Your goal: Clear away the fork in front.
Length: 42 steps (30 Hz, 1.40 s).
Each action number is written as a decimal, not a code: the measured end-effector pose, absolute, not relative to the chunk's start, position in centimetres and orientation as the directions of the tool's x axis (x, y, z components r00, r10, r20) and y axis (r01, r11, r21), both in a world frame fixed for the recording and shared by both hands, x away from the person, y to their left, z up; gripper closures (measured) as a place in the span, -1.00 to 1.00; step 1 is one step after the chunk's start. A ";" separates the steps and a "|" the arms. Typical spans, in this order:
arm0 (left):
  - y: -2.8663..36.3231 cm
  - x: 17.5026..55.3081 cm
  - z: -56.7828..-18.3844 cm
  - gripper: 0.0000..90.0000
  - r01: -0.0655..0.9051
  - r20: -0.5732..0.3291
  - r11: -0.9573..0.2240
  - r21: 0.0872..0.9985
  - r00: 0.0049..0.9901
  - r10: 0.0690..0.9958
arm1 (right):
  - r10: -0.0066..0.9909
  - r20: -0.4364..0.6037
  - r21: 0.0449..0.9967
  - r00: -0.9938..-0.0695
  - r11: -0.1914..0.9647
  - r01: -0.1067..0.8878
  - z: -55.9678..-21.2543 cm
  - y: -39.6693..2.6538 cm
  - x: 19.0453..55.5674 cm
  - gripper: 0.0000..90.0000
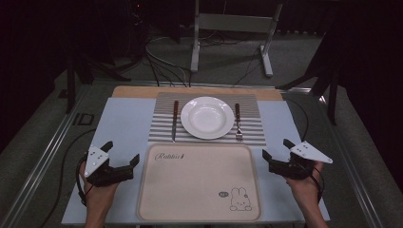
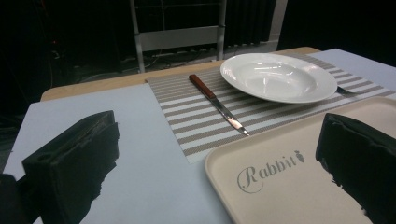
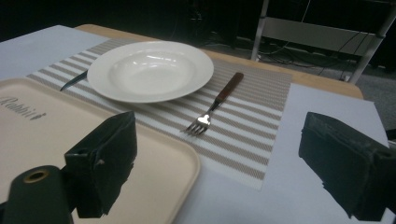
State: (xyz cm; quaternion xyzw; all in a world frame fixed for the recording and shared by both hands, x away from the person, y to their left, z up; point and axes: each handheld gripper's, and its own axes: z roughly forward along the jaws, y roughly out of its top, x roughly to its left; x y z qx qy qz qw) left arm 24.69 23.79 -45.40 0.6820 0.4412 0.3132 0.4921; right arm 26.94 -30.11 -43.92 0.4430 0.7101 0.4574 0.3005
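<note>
The left gripper (image 1: 122, 152) at lower left and the right gripper (image 1: 275, 148) at lower right are held flanking the tray (image 1: 157, 209), jaws spread apart, nothing gripped.

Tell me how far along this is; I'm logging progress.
Done: nothing visibly moved; the plate, knife and fork lie on the striped mat, the tray bare. In hand: nothing; left gripper and right gripper are open. Left: apparently everything.
</note>
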 end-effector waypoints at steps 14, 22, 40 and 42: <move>23.8 24.8 -45.5 -1.00 0.301 -0.008 -0.126 0.945 0.407 0.914 | 0.919 -0.009 0.911 -0.394 0.170 0.376 -41.9 -29.3 30.1 -0.74; 23.8 24.8 -45.6 -1.00 0.303 -0.010 -0.122 0.945 0.400 0.916 | 0.927 -0.018 0.906 -0.376 0.174 0.386 -40.3 -28.7 32.1 -0.74; 23.7 25.0 -45.7 -1.00 0.309 0.005 -0.139 0.941 0.398 0.918 | 0.942 0.006 0.868 -0.335 0.161 0.471 -40.2 -27.8 37.6 -0.74; 23.6 25.0 -45.7 -1.00 0.312 0.008 -0.142 0.939 0.395 0.919 | 0.942 0.005 0.865 -0.335 0.164 0.475 -40.2 -27.5 38.1 -0.74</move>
